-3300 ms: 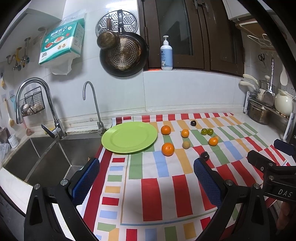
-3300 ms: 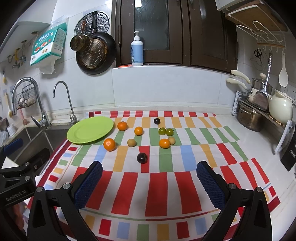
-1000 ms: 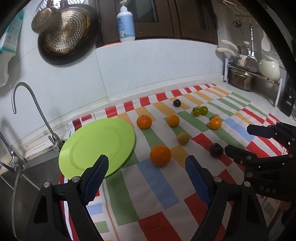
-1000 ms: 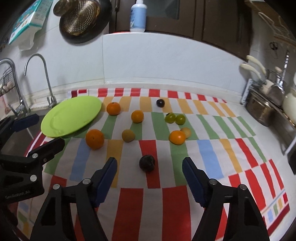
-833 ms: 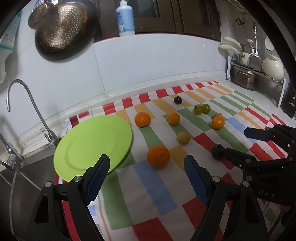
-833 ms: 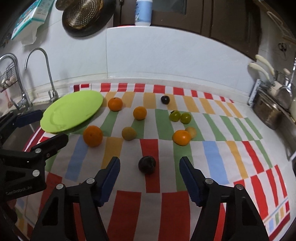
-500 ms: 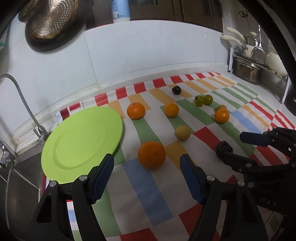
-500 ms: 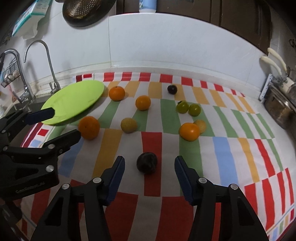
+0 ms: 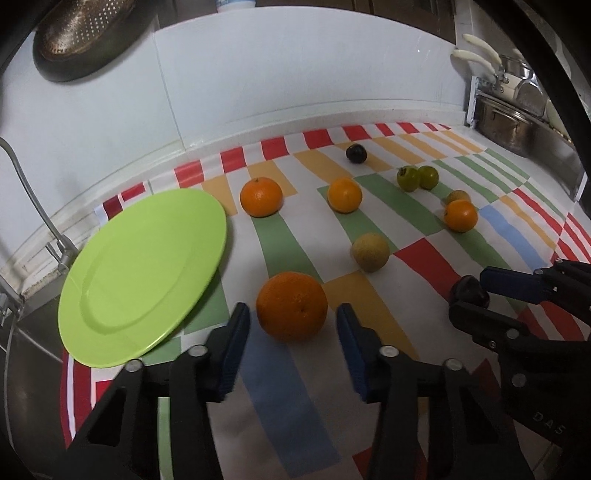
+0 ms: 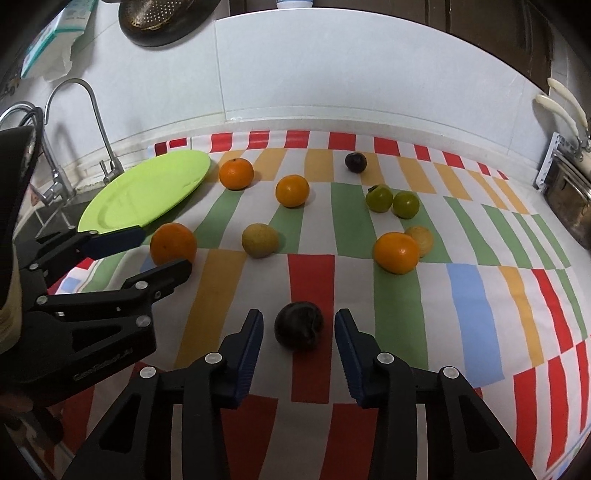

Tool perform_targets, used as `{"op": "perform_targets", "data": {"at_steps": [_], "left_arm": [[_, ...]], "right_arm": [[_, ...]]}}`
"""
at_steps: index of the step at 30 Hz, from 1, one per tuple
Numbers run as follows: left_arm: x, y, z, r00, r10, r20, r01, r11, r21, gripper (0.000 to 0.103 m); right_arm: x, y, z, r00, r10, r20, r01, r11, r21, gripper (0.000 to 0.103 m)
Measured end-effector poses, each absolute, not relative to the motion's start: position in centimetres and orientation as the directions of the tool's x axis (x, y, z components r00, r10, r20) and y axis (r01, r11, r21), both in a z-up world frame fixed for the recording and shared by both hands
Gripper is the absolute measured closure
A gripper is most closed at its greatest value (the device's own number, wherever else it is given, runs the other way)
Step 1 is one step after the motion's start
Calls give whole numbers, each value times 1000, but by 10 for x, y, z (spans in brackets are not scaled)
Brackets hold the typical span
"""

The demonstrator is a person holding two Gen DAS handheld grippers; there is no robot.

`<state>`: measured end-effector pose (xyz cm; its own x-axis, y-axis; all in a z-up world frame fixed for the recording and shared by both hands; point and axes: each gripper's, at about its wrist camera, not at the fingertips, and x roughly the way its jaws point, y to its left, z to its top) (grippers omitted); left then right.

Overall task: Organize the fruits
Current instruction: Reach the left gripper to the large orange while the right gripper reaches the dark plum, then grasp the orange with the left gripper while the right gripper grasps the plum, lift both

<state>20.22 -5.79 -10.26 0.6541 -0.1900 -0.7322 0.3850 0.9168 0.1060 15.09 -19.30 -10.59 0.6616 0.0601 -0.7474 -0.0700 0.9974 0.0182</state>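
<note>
A lime green plate lies at the left end of a striped cloth, also in the right wrist view. My left gripper is open with a large orange between its blue pads, not touching; it also shows in the right wrist view. My right gripper is open around a dark plum, also in the left wrist view. More oranges, a tan fruit, two green fruits and a second plum lie scattered.
A sink with two taps sits left of the cloth. A steel pot and rack stand at the right. A white tiled wall runs behind, with a colander pan hanging on it.
Both grippers have moved forward and down toward the cloth and narrowed. The left now straddles the large orange; the right now straddles the dark plum.
</note>
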Motion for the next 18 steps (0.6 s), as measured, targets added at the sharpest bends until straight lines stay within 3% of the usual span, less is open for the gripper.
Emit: {"op": "perform_targets", "data": {"at_steps": [5, 11, 18], "left_arm": [[205, -58, -105, 647, -187, -739, 380, 920, 100, 63], [205, -58, -105, 646, -191, -739, 380, 920, 94, 64], [195, -52, -97, 648, -195, -737, 370, 925, 81, 64]], "right_arm": [[153, -196, -109, 657, 63, -751, -64, 998, 28, 63], [156, -199, -113, 642, 88, -762, -63, 996, 62, 73], [152, -197, -104, 659, 95, -746, -68, 995, 67, 73]]}}
